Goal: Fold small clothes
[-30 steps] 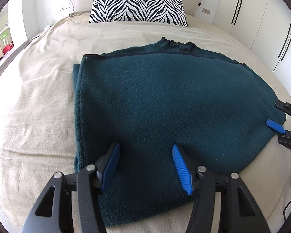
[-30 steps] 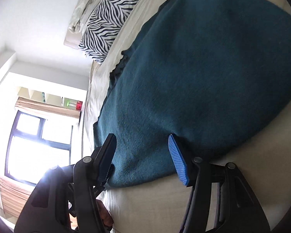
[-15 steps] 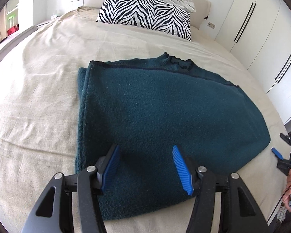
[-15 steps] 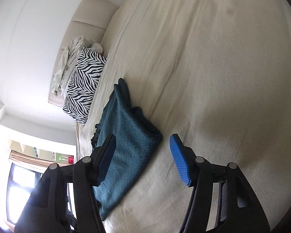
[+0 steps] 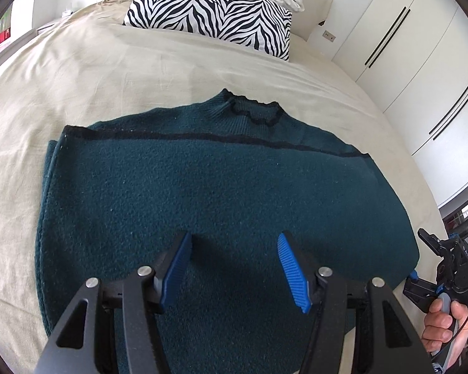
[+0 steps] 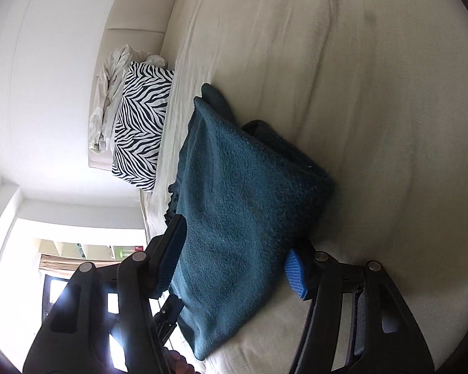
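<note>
Sweater: a dark teal knit sweater (image 5: 221,193) lies folded on the bed, hem edge with a black stripe turned toward the collar; the collar points to the pillow.
Left gripper: the left gripper (image 5: 234,265) is above the near part of the sweater, its two blue pads wide apart, with nothing between them.
Right gripper: the right gripper (image 6: 234,258) is at the right side edge of the sweater; its jaws are apart and the cloth edge sits between the blue pads, but I cannot tell if they touch it.
Right hand: the person's right hand (image 5: 446,321) holds the handle of this gripper.
Bed: a beige sheet (image 5: 93,71) with soft wrinkles.
Pillow: a zebra pillow (image 5: 212,9) at the headboard, well apart from the sweater.
Wardrobe: white doors (image 5: 421,46) on the right.
</note>
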`<state>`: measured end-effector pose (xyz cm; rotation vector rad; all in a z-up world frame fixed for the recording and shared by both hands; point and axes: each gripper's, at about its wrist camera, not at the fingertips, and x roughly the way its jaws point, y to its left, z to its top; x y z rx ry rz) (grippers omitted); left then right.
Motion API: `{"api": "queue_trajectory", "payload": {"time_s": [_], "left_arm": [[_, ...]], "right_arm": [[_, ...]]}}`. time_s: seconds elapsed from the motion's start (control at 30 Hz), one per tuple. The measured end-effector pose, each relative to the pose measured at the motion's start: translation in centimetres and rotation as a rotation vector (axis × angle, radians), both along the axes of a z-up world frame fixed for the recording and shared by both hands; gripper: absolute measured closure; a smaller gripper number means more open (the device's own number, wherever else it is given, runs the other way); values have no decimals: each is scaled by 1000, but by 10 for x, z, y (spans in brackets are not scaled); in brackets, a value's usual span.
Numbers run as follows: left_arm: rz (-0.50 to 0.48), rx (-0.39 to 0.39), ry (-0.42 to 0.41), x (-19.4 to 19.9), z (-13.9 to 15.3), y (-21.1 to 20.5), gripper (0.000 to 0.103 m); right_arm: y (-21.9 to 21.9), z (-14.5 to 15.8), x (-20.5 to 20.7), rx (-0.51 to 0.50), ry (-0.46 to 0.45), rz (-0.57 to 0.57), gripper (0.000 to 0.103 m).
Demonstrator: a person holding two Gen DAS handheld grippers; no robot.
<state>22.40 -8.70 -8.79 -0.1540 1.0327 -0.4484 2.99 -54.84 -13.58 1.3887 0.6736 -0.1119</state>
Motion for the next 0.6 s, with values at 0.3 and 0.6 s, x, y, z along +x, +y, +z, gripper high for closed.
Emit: {"api": "queue_trajectory", "payload": {"time_s": [0.3, 0.6], "left_arm": [[6, -44, 22, 8, -10, 4, 41], [5, -102, 39, 15, -17, 12, 42]], "right_arm": [[3, -7, 50, 39, -47, -61, 45], [-3, -8, 115, -84, 7, -19, 46]]}}
